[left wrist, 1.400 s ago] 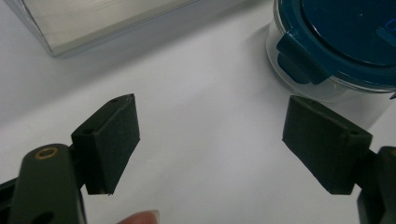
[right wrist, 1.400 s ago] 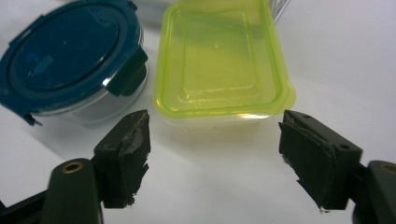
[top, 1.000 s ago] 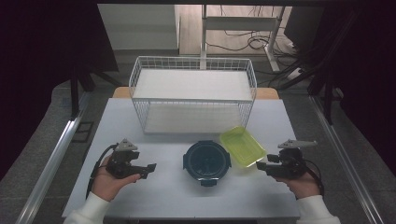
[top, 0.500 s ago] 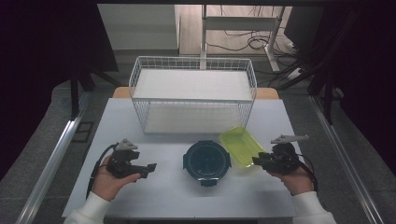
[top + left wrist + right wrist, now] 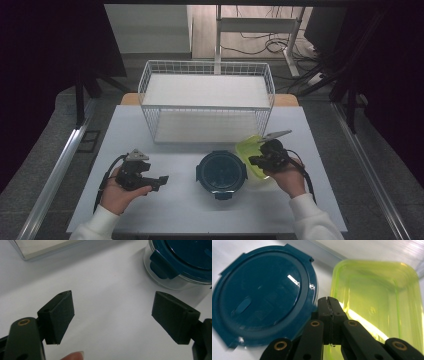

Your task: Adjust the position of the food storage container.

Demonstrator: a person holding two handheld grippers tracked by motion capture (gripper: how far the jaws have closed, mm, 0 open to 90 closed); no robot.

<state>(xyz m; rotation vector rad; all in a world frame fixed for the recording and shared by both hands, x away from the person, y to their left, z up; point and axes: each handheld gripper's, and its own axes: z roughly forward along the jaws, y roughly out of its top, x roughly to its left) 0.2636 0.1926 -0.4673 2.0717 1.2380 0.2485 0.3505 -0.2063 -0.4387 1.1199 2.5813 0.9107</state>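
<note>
White worktop [image 5: 165, 200] carries three containers. At the back stands a white wire basket [image 5: 207, 102], upright, with nothing visible inside it. In front of it, near the middle of the worktop, sits a round clear container with a dark blue clip-on lid [image 5: 221, 173]; the lid is on, and whatever is inside cannot be made out. Just to its right lies a yellow-green translucent rectangular tub [image 5: 248, 152], open at the top and empty, its near end tilted up.

A person's right hand holds the right claw [image 5: 256, 160] at the near left rim of the yellow-green tub, beside the blue lid. Its jaws have just been closing and now meet. In the right gripper view [image 5: 328, 305] they look pressed together on the tub's thin rim, though the wall between them is hard to see.

The left claw [image 5: 159, 181] hovers over bare worktop to the left of the round container, well apart from it. In the left gripper view [image 5: 112, 320] its jaws stand wide apart with nothing between them.
</note>
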